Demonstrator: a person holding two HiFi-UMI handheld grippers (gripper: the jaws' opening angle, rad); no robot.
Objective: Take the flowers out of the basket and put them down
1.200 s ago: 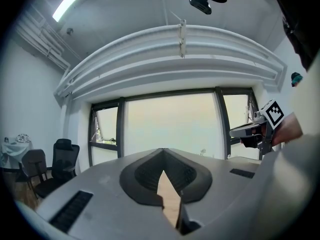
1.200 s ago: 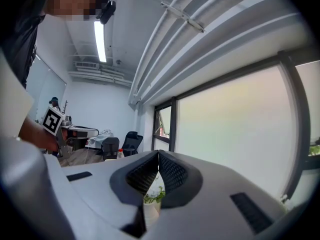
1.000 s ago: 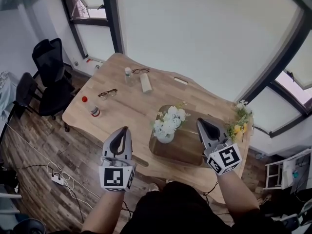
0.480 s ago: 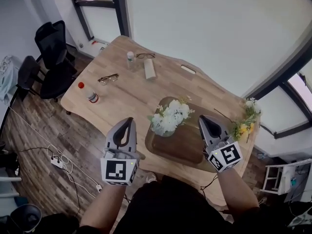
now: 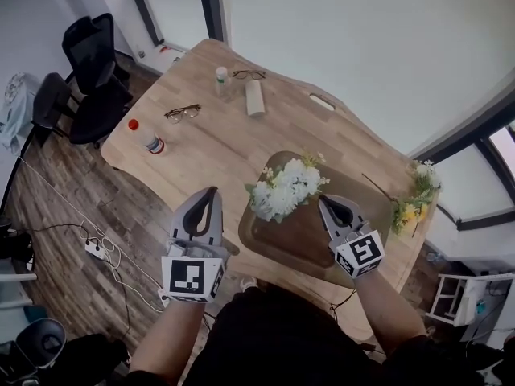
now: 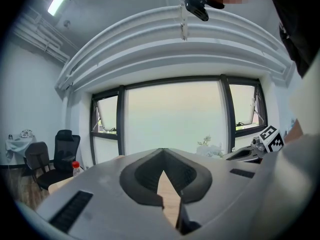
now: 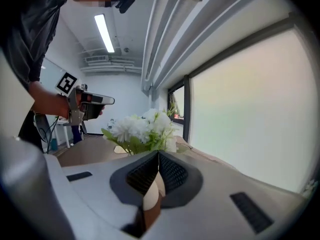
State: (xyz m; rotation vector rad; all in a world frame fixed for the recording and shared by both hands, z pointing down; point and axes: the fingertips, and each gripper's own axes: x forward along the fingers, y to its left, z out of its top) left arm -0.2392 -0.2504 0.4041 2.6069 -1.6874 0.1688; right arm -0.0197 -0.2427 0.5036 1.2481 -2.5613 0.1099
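Downward head view, level gripper views share flowers (image 5: pixel 283 190).

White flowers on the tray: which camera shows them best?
The head view: the white flowers show whole from above. The right gripper view sees them close but cut off below. The left gripper view gives only a distant glimpse.

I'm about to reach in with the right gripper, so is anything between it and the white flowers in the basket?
Nothing visible. The right gripper hangs over the basket and its bare floor, jaws together, and the white flowers stand ahead of it with only open space between.
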